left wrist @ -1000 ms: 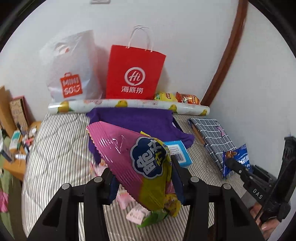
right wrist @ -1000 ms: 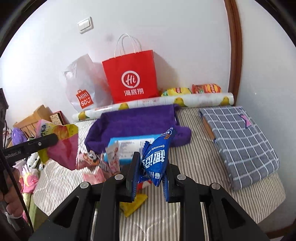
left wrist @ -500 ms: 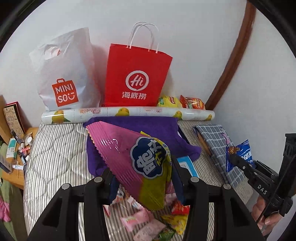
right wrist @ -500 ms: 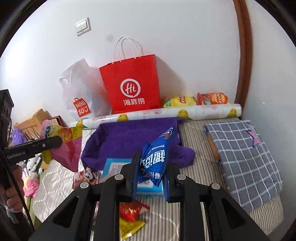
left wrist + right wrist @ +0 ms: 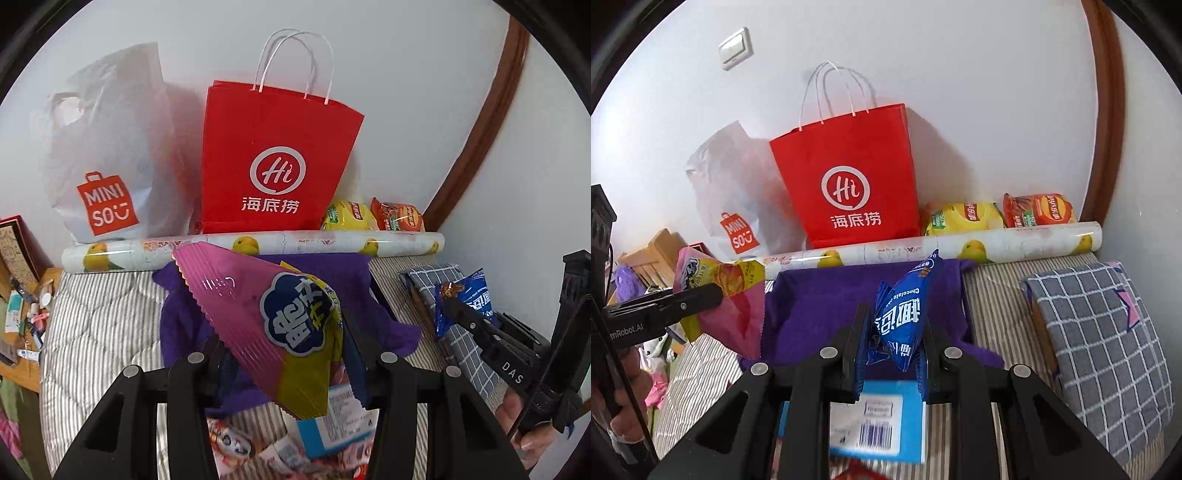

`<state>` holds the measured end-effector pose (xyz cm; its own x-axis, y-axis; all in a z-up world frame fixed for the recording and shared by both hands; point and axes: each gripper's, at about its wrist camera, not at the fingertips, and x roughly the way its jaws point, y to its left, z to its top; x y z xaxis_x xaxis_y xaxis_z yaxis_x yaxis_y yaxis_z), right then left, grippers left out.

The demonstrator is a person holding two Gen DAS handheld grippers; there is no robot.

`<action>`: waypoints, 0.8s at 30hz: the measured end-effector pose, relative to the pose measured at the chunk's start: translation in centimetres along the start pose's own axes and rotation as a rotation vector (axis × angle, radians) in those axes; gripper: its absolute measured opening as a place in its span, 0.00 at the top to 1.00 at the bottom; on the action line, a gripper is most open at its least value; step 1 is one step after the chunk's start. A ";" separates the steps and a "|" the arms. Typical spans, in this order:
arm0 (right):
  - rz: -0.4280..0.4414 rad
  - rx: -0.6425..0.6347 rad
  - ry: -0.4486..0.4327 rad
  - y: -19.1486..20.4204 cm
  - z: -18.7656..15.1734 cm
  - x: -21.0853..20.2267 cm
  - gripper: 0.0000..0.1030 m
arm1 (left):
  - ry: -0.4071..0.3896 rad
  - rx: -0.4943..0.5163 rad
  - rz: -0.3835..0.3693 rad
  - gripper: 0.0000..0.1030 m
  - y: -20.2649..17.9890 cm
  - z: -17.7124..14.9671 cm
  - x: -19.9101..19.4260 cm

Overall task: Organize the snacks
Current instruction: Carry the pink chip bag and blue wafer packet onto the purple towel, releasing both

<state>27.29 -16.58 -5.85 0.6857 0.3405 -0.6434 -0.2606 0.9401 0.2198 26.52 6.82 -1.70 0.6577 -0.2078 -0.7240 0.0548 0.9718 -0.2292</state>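
Observation:
My left gripper [image 5: 284, 354] is shut on a pink and yellow snack bag [image 5: 266, 317], held above the bed; it also shows in the right wrist view [image 5: 720, 295]. My right gripper [image 5: 892, 343] is shut on a blue cookie packet [image 5: 905, 314], seen too in the left wrist view [image 5: 465, 299]. A red paper bag [image 5: 273, 162] and a white MINISO plastic bag [image 5: 107, 155] stand against the wall. A yellow chip bag [image 5: 964, 218] and an orange chip bag [image 5: 1039, 210] lie beside the red bag. Several small snacks [image 5: 258, 450] lie below my left gripper.
A lemon-print roll [image 5: 258, 245] lies across the bed in front of the bags. A purple cloth [image 5: 820, 306] and a blue box [image 5: 879, 424] lie on the striped mattress [image 5: 99, 325]. A grey checked cushion [image 5: 1108, 343] is at the right. A cluttered side table [image 5: 22, 306] stands at the left.
Both grippers have moved forward toward the bags at the wall, each still holding its snack. The bags now look larger and closer.

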 end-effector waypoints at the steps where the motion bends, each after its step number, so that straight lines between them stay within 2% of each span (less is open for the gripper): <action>1: 0.000 -0.001 0.004 0.0 0.2 0.4 0.79 | 0.001 0.003 0.003 0.55 0.0 0.3 0.5; 11: -0.001 -0.013 0.053 -0.2 2.4 6.2 0.79 | 0.026 -0.039 0.025 0.55 2.6 2.1 4.6; 21: 0.010 -0.063 0.178 0.3 2.2 13.3 0.79 | 0.094 -0.035 0.049 0.55 4.4 2.7 10.4; 24: 0.039 -0.035 0.221 -0.2 1.6 14.8 0.79 | 0.110 -0.048 0.044 0.55 4.8 2.5 11.8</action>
<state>38.63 -11.72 -14.27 0.5098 0.3607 -0.7810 -0.3100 0.9239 0.2244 36.44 9.32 -9.75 0.5723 -0.1782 -0.8004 -0.0106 0.9744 -0.2245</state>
